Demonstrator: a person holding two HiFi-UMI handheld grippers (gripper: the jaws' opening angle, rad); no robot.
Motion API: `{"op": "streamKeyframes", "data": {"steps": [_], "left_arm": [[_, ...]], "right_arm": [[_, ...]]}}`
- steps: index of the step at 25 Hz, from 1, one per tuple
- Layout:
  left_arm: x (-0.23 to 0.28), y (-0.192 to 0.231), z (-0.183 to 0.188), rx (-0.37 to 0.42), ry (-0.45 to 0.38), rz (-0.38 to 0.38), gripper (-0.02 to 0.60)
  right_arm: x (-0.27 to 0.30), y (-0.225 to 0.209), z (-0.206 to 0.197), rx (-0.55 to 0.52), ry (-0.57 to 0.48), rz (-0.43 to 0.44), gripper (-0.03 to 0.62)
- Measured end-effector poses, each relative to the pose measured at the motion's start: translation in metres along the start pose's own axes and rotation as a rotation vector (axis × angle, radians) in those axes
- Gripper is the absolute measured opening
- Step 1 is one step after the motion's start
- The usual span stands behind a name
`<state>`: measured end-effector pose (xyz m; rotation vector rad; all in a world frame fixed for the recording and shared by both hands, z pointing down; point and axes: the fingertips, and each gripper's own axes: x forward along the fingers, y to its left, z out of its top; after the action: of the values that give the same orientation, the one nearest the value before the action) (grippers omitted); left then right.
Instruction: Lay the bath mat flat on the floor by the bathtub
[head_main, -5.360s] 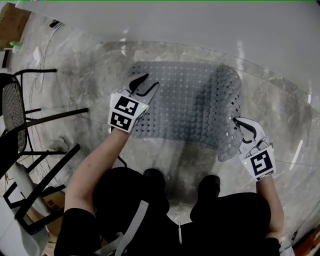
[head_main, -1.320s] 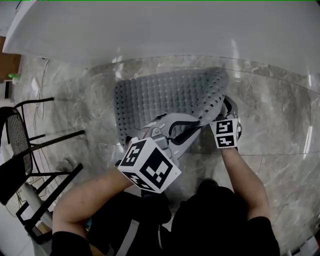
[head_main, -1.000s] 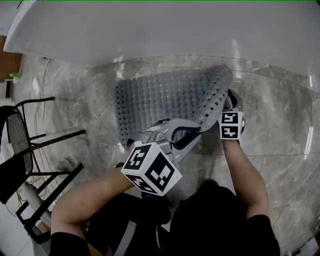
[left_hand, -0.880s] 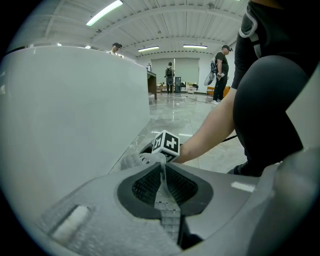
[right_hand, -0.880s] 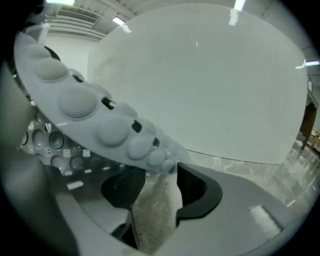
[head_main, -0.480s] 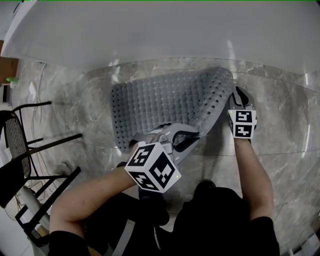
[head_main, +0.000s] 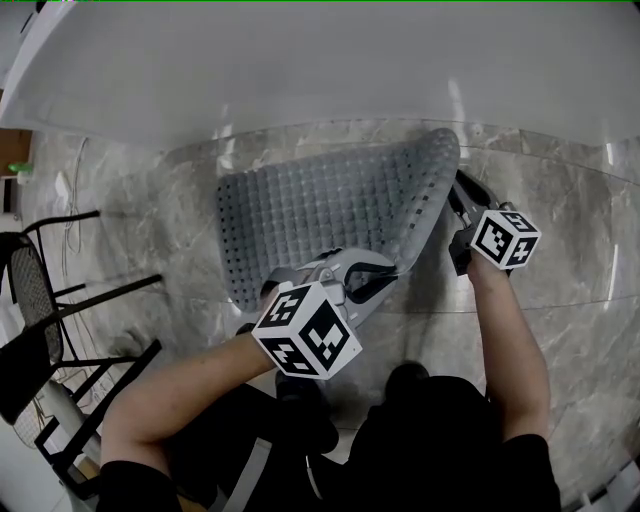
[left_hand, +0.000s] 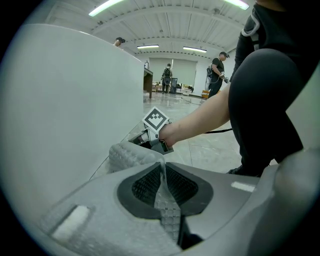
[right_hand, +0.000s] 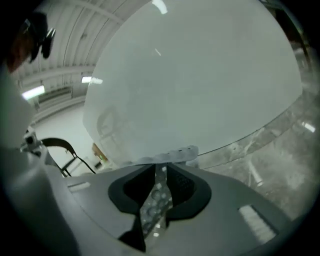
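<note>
The grey nubbed bath mat (head_main: 320, 205) lies on the marble floor beside the white bathtub (head_main: 320, 70), with its right part folded up and over. My left gripper (head_main: 393, 270) is shut on the mat's near edge, which shows pinched between its pads (left_hand: 162, 175). My right gripper (head_main: 457, 192) is at the raised right fold. Its jaws are closing, and a strip of the mat (right_hand: 159, 192) stands pinched between them. In the left gripper view the mat (left_hand: 127, 155) runs to the right gripper (left_hand: 150, 140).
A black metal chair (head_main: 45, 300) stands at the left on the marble floor (head_main: 560, 260). The person's legs and shoes are just below the mat. The tub wall (right_hand: 200, 85) fills the right gripper view. People (left_hand: 218, 67) stand far off in the hall.
The right gripper has slid right along the folded edge and closed on it. The fold has been drawn rightward. The left gripper has kept its hold near the same spot.
</note>
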<state>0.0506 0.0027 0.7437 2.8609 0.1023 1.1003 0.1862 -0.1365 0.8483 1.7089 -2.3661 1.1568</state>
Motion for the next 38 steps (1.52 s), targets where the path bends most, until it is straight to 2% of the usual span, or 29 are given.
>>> {"op": "streamKeyframes", "data": {"steps": [2,3,10,15,18,21,24,26,27,29,34,38], "left_arm": [[0.0,0.002,-0.001,-0.007,-0.005,0.001,0.034],[0.0,0.003,-0.002,-0.01,-0.007,0.002,0.034],[0.003,0.006,-0.007,-0.014,-0.011,-0.003,0.034],[0.002,0.007,-0.008,-0.026,-0.02,-0.003,0.034],[0.001,0.008,-0.008,-0.039,-0.028,-0.002,0.034],[0.0,0.008,-0.008,-0.054,-0.032,-0.004,0.034],[0.002,0.006,-0.01,-0.058,-0.024,-0.017,0.033],[0.003,0.002,-0.011,-0.06,-0.015,-0.034,0.034],[0.004,-0.001,-0.012,-0.06,-0.009,-0.042,0.034],[0.006,-0.006,-0.014,-0.051,0.006,-0.054,0.034],[0.017,-0.018,-0.007,-0.028,0.005,-0.087,0.042],[0.036,-0.039,0.005,0.004,-0.013,-0.15,0.064]], "right_arm": [[0.002,0.005,0.004,0.061,-0.02,0.058,0.071],[0.002,0.005,0.003,0.033,-0.013,0.053,0.071],[-0.004,0.007,-0.007,-0.495,0.1,-0.097,0.072],[-0.009,0.017,-0.004,-0.863,0.134,-0.198,0.08],[-0.014,0.017,-0.008,-1.006,0.141,-0.257,0.087],[-0.01,0.022,-0.014,-1.133,0.14,-0.26,0.094],[-0.006,0.027,-0.016,-1.314,0.135,-0.265,0.094],[-0.005,0.031,-0.016,-1.416,0.145,-0.259,0.055],[-0.005,0.034,-0.017,-1.452,0.157,-0.253,0.024],[-0.006,0.037,-0.02,-1.508,0.181,-0.241,0.012],[-0.013,0.036,-0.011,-1.568,0.205,-0.245,0.012],[-0.022,0.029,-0.009,-1.629,0.233,-0.25,0.014]]}}
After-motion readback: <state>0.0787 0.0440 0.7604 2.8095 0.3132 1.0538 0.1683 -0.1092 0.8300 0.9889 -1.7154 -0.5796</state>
